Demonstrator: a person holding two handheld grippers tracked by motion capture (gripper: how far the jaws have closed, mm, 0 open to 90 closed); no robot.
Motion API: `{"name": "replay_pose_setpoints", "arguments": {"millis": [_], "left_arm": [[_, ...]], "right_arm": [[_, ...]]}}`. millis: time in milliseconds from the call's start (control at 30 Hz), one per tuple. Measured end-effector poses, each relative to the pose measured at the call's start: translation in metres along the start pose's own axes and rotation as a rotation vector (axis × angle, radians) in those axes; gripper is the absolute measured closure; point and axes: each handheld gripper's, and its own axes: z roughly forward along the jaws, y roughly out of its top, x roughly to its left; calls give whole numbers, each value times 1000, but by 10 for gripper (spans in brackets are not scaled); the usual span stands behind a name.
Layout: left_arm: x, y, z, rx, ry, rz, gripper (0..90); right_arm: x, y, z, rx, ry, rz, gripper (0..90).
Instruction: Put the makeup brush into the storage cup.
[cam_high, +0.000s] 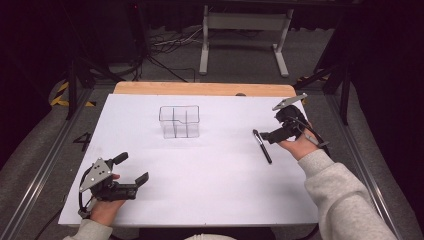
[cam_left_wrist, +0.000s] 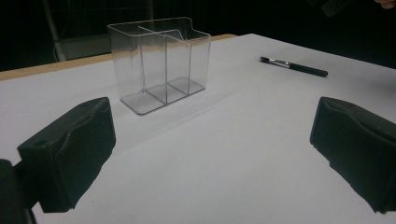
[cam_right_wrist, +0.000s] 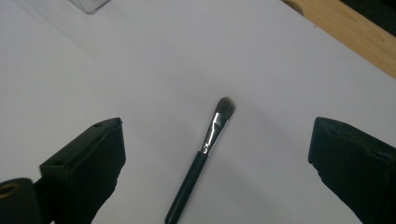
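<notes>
A clear plastic organizer (cam_high: 179, 121) with several compartments stands upright on the white sheet (cam_high: 210, 185), toward the back middle. A black makeup brush (cam_high: 262, 146) with a silver ferrule lies flat to its right. My right gripper (cam_high: 272, 128) hovers open just right of the brush; in the right gripper view the brush (cam_right_wrist: 205, 149) lies between the open jaws (cam_right_wrist: 215, 172), bristles pointing away. My left gripper (cam_high: 132, 168) rests open at the front left, holding nothing. The left gripper view looks past that open gripper (cam_left_wrist: 210, 154) at the organizer (cam_left_wrist: 161, 63) and the brush (cam_left_wrist: 294, 66).
The sheet covers a wooden tabletop whose bare strip (cam_high: 200, 88) shows along the far edge. A corner of the organizer (cam_right_wrist: 88, 4) shows at the top of the right gripper view. Beyond the table stand a white metal frame (cam_high: 245, 30) and floor cables (cam_high: 170, 45).
</notes>
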Motion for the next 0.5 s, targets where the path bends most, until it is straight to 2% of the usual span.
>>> {"name": "replay_pose_setpoints", "arguments": {"millis": [333, 500], "left_arm": [[0, 0, 0, 9, -3, 2, 9], [0, 0, 1, 13, -3, 3, 7]], "right_arm": [[-2, 15, 10, 152, 13, -25, 47], [-4, 20, 15, 204, 20, -26, 53]]}}
